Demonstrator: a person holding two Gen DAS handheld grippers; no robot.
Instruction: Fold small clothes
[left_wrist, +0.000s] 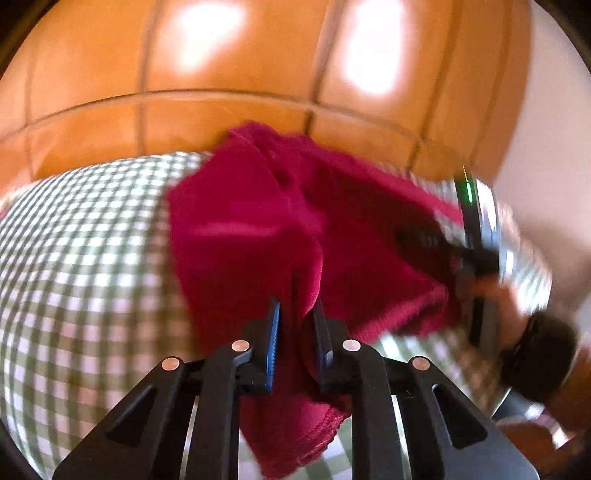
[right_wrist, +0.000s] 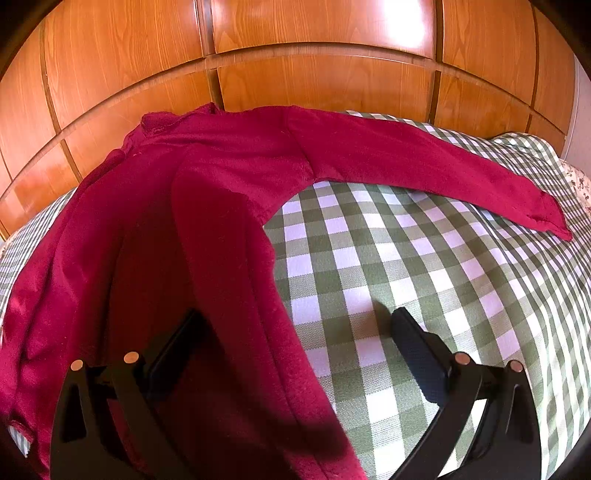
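Observation:
A dark red long-sleeved top (right_wrist: 207, 192) lies on a green and white checked bedcover (right_wrist: 406, 266). One sleeve (right_wrist: 424, 166) stretches out flat to the right. My left gripper (left_wrist: 295, 314) is shut on a fold of the red top (left_wrist: 258, 229) and holds it raised above the cover; this view is blurred. My right gripper (right_wrist: 291, 325) is open and low over the cover, with the top's right side edge lying between its fingers. The right gripper also shows blurred in the left wrist view (left_wrist: 436, 240), at the top's right side.
An orange wooden panelled wardrobe (right_wrist: 314, 74) stands right behind the bed. A floral pillow or sheet edge (right_wrist: 580, 184) shows at the far right. The person's hand with a dark wristband (left_wrist: 539, 343) holds the right gripper.

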